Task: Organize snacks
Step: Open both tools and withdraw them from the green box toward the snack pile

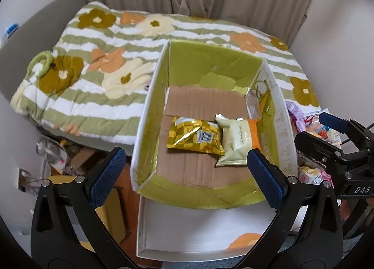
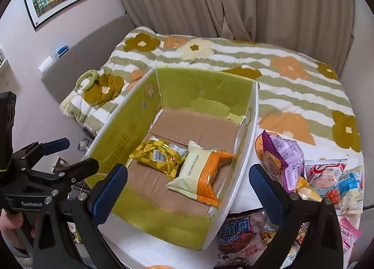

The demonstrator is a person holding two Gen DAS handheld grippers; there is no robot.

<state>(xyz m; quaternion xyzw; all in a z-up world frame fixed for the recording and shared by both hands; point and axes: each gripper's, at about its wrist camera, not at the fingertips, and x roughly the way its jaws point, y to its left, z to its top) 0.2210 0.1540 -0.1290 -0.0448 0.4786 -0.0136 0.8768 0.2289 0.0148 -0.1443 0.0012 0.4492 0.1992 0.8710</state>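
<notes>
An open cardboard box [image 1: 149, 105] with green inner walls stands on the bed, also seen in the right wrist view [image 2: 253, 114]. On its brown floor lie a yellow chequered snack packet [image 1: 194, 134] [image 2: 159, 154] and a cream-and-orange packet [image 1: 238, 140] [image 2: 201, 175], touching each other. My left gripper [image 1: 187, 175] hangs open above the box's near end with nothing between its fingers; in the other view it shows at the left [image 2: 70, 155]. My right gripper [image 2: 187, 187] is open wide and empty above the near right part of the box, and appears at the right edge [image 1: 325, 133].
A pile of loose snack packets [image 2: 327, 175], with a purple one [image 2: 282, 156], lies right of the box on the flowered quilt [image 1: 93, 81]. A green ring [image 1: 41, 62] rests on the quilt. Clutter [image 1: 70, 159] sits on the floor at left. Curtains [image 2: 233, 0] hang behind.
</notes>
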